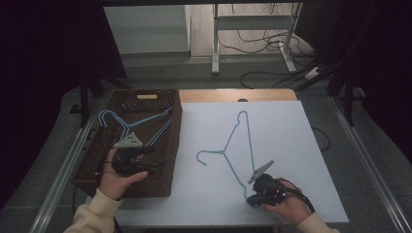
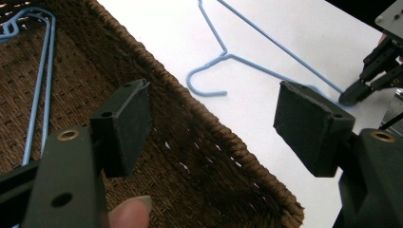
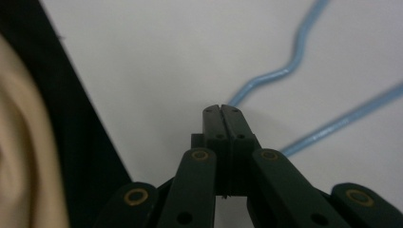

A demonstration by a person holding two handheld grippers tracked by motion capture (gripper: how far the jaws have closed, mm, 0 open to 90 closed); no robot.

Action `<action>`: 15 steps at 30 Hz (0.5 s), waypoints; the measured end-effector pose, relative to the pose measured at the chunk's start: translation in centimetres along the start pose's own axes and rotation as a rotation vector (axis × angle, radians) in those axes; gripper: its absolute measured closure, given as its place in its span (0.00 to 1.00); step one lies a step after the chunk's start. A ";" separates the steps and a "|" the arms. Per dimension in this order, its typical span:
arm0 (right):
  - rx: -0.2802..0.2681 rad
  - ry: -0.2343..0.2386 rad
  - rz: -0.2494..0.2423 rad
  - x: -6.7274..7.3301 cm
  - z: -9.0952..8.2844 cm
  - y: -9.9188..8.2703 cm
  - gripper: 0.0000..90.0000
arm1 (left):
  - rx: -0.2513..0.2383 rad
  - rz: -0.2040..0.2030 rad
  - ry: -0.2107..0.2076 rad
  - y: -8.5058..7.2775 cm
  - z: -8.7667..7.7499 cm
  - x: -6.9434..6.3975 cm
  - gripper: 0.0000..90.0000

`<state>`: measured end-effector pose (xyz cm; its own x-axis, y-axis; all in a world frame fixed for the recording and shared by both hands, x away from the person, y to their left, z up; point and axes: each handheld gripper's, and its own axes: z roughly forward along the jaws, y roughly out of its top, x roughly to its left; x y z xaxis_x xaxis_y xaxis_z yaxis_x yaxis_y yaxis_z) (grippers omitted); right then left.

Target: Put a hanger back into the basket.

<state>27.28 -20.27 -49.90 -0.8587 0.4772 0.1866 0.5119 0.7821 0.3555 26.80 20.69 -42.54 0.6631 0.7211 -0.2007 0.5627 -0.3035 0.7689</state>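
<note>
Overhead, basket holds hangers | up close: right gripper clamps table hanger; left gripper jaws apart

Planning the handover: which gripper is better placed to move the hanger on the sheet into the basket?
Right. The right gripper is shut on the hanger at its near corner; the left gripper hovers open over the basket, probably just waiting.
</note>
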 end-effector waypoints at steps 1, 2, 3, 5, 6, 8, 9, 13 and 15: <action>0.008 0.002 -0.013 0.4 0.3 0.3 1.00 | 0.000 0.000 0.000 0.0 0.0 0.0 0.31; 0.014 -0.002 -0.025 0.6 0.4 0.5 1.00 | 0.000 0.000 -0.001 0.0 0.0 0.0 0.31; 0.015 0.005 -0.038 1.0 0.6 0.9 1.00 | 0.000 0.000 0.000 0.0 0.0 0.0 0.31; 0.018 0.016 -0.058 1.5 1.0 1.4 1.00 | 0.000 -0.002 0.000 0.0 0.0 0.0 0.31; 0.018 0.014 -0.070 1.9 1.2 1.7 1.00 | 0.000 -0.002 0.000 0.0 0.0 0.1 0.31; 0.017 0.024 -0.080 2.3 1.6 2.3 1.00 | 0.001 -0.001 0.000 -0.1 0.0 0.1 0.31; 0.012 0.028 -0.098 2.5 1.8 2.6 1.00 | 0.002 0.000 -0.001 -0.1 0.0 0.0 0.31; 0.009 0.047 -0.117 3.3 2.5 3.7 1.00 | 0.002 0.000 0.000 -0.1 0.1 0.1 0.31; -0.001 0.058 -0.130 3.5 2.9 4.3 1.00 | 0.002 -0.001 0.000 -0.1 0.0 0.1 0.31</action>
<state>26.48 -14.11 -50.34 -0.9176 0.3482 0.1916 0.3965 0.8352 0.3810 26.84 20.76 -42.63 0.6623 0.7217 -0.2012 0.5642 -0.3036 0.7678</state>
